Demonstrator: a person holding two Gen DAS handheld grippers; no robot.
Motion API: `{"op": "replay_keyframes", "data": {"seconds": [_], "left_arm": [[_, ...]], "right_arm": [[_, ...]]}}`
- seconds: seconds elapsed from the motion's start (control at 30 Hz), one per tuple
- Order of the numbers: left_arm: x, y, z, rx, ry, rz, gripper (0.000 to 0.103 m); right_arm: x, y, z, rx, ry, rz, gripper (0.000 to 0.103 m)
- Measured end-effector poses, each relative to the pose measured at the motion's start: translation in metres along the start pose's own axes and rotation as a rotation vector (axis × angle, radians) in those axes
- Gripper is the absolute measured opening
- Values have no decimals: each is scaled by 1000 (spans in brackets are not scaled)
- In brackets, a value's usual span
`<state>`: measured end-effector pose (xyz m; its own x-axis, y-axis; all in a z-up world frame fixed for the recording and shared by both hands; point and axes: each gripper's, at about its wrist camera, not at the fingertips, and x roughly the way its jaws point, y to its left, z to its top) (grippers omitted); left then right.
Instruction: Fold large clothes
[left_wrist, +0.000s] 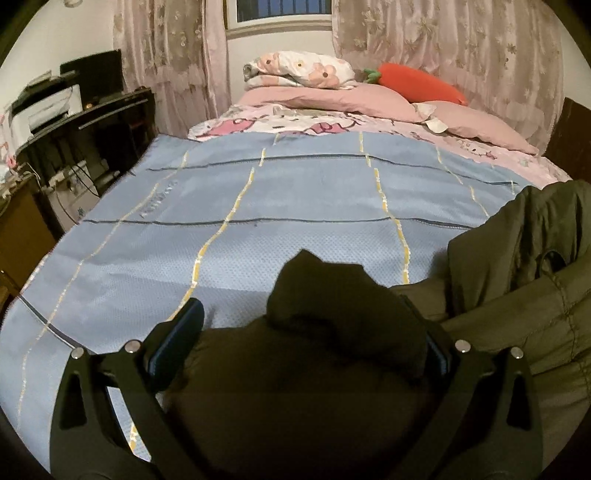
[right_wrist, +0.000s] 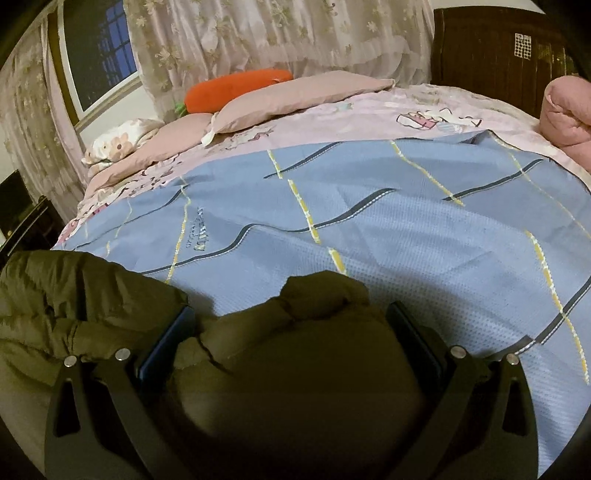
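Observation:
A bulky olive-green padded jacket (left_wrist: 517, 295) hangs over the near edge of a bed covered by a blue checked sheet (left_wrist: 295, 199). My left gripper (left_wrist: 303, 332) is shut on a thick bunch of the jacket's fabric, which fills the space between its fingers. The jacket's bulk lies to the right of it. In the right wrist view my right gripper (right_wrist: 291, 328) is shut on another bunch of the jacket (right_wrist: 74, 295), whose bulk lies to its left above the blue sheet (right_wrist: 369, 221).
Pink pillows (left_wrist: 351, 99), a floral pillow (left_wrist: 299, 68) and an orange carrot plush (left_wrist: 417, 85) lie at the bed's far end. A dark desk with a printer (left_wrist: 51, 107) stands left of the bed. A pink rolled quilt (right_wrist: 565, 110) and a dark headboard (right_wrist: 498, 48) are at the right.

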<state>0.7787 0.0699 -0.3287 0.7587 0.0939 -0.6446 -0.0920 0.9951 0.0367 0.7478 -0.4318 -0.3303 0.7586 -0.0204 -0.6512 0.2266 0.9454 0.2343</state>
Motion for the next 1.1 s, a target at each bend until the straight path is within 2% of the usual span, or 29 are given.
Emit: {"op": "replay_keyframes", "data": {"seconds": [0.13, 0.2, 0.23, 0.27, 0.33, 0.4, 0.43, 0.47, 0.53, 0.6, 0.7, 0.77, 0.83, 0.87, 0.93, 1.0, 1.1], "left_arm": [[-16, 1, 1, 10, -19, 22, 101], [-37, 13, 0, 4, -2, 18, 101], [-49, 16, 0, 6, -6, 32, 101], [-82, 20, -1, 6, -33, 51, 101], [-147, 23, -12, 21, -94, 35, 101], [-208, 21, -36, 60, -124, 60, 101], [-251, 19, -59, 73, -125, 86, 101], [-275, 18, -76, 72, -114, 83, 101], [-329, 19, -120, 37, -59, 26, 101], [-385, 21, -174, -29, 42, -45, 101], [-447, 20, -238, -80, 125, -60, 101], [-480, 15, -269, -70, 151, -50, 101], [-501, 5, -286, 9, 177, -66, 101], [-514, -1, -291, 71, 172, -73, 101], [-540, -7, -294, 126, 130, -50, 101], [-571, -6, -290, 119, 81, -38, 101], [-608, -2, -287, 84, 36, -94, 101]], "right_arm": [[-13, 10, 0, -45, -8, -84, 102], [-31, 11, -1, -85, 35, -83, 102], [-60, 10, 0, -102, -23, -90, 102], [-98, 6, -1, -80, -116, -91, 102], [-167, -2, -13, -13, -204, -61, 102], [-231, -4, -43, 0, -195, -42, 102], [-267, -4, -67, -4, -173, -31, 102], [-301, -5, -95, -2, -146, -31, 102], [-355, -4, -147, 9, -82, -68, 102], [-401, -2, -195, 20, -3, -90, 102], [-470, 4, -262, 35, 45, -79, 102], [-504, 19, -297, -32, 82, -60, 102], [-523, 36, -313, -124, 110, -30, 102], [-537, 47, -322, -187, 107, -18, 102], [-554, 57, -325, -223, 78, -7, 102], [-577, 62, -330, -213, 44, 13, 102], [-610, 74, -325, -229, -18, 13, 102]]}}
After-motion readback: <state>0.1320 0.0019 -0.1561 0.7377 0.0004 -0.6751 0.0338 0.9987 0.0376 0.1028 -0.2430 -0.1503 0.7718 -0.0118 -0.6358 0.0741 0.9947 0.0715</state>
